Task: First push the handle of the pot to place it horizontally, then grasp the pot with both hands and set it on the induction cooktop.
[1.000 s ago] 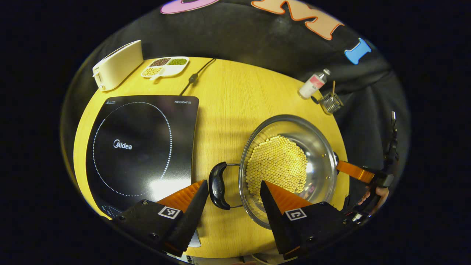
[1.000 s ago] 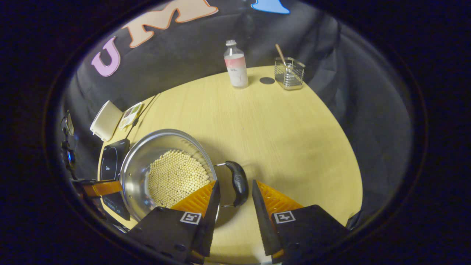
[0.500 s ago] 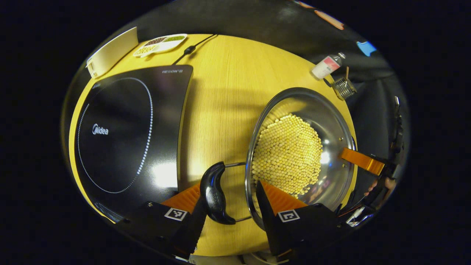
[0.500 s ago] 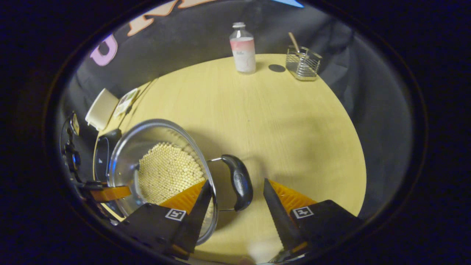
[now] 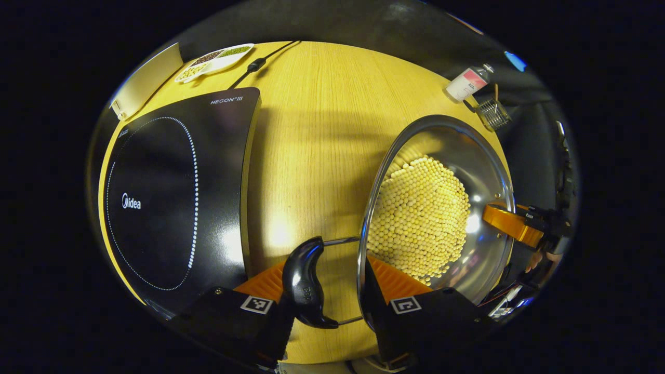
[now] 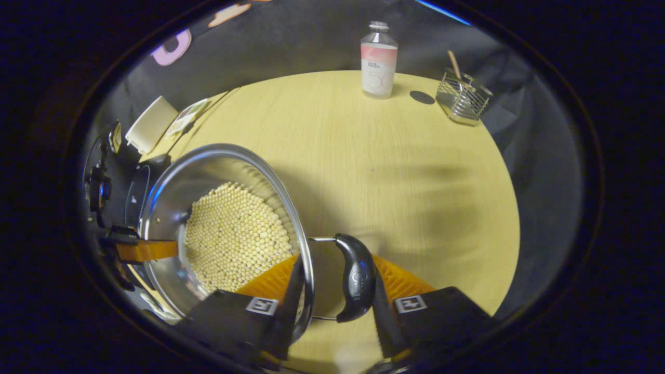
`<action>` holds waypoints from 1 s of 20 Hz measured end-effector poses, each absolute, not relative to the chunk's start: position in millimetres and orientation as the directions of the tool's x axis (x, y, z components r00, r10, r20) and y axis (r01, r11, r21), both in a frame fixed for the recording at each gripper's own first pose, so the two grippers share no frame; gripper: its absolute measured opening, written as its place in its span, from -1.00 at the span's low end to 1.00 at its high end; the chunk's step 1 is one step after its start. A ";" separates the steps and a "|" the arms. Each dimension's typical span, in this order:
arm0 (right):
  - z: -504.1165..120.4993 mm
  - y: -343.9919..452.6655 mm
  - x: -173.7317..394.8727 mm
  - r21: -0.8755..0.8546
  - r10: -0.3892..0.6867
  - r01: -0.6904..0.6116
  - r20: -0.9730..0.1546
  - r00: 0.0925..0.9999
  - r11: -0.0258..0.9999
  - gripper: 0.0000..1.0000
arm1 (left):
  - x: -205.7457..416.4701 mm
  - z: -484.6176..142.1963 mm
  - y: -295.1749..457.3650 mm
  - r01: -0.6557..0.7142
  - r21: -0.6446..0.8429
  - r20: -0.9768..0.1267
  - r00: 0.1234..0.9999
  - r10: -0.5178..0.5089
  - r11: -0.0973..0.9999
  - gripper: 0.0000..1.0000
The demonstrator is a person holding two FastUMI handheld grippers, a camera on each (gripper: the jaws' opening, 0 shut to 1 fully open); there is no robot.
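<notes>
In the left gripper view, the left gripper [image 5: 324, 306] sits low over the yellow bench [image 5: 311, 135], its jaws spread around the near handle [image 5: 306, 283] of the steel pot [image 5: 488, 156]. One finger lies left of the black grip, apparently against it, and the other lies by the pot's rim; whether either presses cannot be told. The handle lies level, sticking out sideways from the pot wall on its wire loop. The pot stands on the bench to the right of the induction cooktop [image 5: 171, 197], apart from it, and holds a bed of pale beans [image 5: 421, 218]. At the pot's far side the other gripper shows, one finger reaching over the rim. At the back of the bench are a white appliance [image 5: 140, 83], a divided dish [image 5: 213, 56], a cable [image 5: 260, 61], a bottle [image 5: 465, 84] and a wire basket [image 5: 493, 114].

In the right gripper view, the right gripper [image 6: 335, 306] has its jaws spread around the pot's other handle [image 6: 356, 278]. The left finger is beside the rim of the pot [image 6: 171, 182] and the right finger is just behind the black grip; contact cannot be judged. The beans [image 6: 236, 236] fill the pot's bottom. Beyond the pot lie the edge of the cooktop [image 6: 136, 189] and the white appliance [image 6: 150, 123]. The bottle [image 6: 379, 62] and wire basket [image 6: 462, 96] stand at the far edge of the bench [image 6: 415, 171].
</notes>
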State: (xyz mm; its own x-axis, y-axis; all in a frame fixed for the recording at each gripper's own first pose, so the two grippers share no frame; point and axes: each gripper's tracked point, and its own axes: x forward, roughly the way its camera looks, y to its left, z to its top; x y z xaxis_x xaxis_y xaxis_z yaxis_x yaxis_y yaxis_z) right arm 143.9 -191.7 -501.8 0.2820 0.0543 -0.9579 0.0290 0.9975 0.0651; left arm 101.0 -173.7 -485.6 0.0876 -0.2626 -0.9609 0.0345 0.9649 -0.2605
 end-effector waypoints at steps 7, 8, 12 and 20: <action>-499.9 -190.4 141.0 0.183 0.149 0.113 -0.954 0.261 0.976 -0.14 | 111.9 -475.7 -172.1 0.032 -0.262 -0.959 0.100 -0.264 0.964 0.24; -493.9 -189.5 141.2 0.189 0.152 0.113 -0.949 0.277 0.976 -0.14 | 112.4 -474.7 -171.1 0.026 -0.261 -0.960 0.103 -0.262 0.965 0.24; -471.9 -185.7 147.3 0.195 0.155 0.109 -0.942 0.299 0.975 -0.16 | 118.9 -448.9 -165.3 0.030 -0.240 -0.961 0.138 -0.242 0.970 0.24; -437.1 -135.4 149.5 0.235 0.196 0.085 -0.926 0.323 0.968 -0.16 | 125.5 -403.4 -112.8 0.029 -0.205 -0.958 0.196 -0.207 0.978 0.24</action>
